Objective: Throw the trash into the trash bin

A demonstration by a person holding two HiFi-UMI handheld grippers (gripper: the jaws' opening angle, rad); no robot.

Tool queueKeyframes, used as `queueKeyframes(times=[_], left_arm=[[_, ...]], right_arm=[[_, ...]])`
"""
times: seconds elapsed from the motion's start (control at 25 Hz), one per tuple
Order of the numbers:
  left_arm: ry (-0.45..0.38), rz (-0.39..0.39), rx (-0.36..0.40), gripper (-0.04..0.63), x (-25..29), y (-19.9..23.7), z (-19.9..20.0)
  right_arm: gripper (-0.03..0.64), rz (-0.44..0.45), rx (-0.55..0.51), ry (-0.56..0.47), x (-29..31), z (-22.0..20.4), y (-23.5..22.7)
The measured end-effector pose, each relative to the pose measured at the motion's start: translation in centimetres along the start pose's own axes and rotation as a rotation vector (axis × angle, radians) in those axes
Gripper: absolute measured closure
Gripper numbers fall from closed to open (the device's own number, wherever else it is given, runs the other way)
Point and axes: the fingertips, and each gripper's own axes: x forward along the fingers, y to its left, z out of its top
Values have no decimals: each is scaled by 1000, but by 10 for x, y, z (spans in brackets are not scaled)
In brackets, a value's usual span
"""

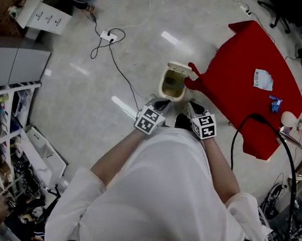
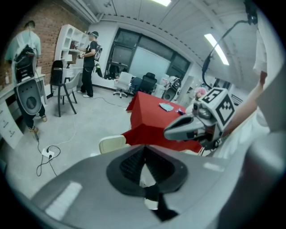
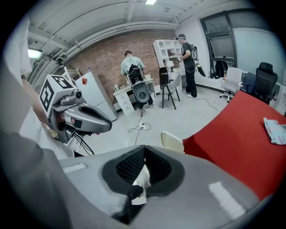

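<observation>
A cream trash bin (image 1: 166,87) stands on the floor with its lid (image 1: 179,67) raised, next to the red-covered table (image 1: 238,72). On the table lie a white wrapper (image 1: 262,79) and a small blue piece (image 1: 275,104). My left gripper (image 1: 162,104) and right gripper (image 1: 191,106) are side by side close to my body, just short of the bin. Both are shut, with nothing seen between the pads. In the left gripper view its jaws (image 2: 144,150) meet above the bin's lid (image 2: 112,144). The right gripper's jaws (image 3: 144,150) meet likewise, with the lid (image 3: 172,142) beyond them.
A power strip (image 1: 108,35) and its cable lie on the floor beyond the bin. White shelves (image 1: 4,132) stand at the left. A black cable (image 1: 244,130) arcs over the table's near corner. Two people stand by desks and chairs at the far wall (image 3: 134,67).
</observation>
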Motion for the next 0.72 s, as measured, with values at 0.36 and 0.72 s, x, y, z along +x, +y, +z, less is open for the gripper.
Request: queueKeyframes(times=[0.36,0.72], left_arm=[[-35,-21,61,591,10,-12,25],[-43,-27,84,591,26,-25,60]], right_arm=[[598,-27,0,-13,-19,-2,-8],[558,-96,46,-40,-46,-5,-54]])
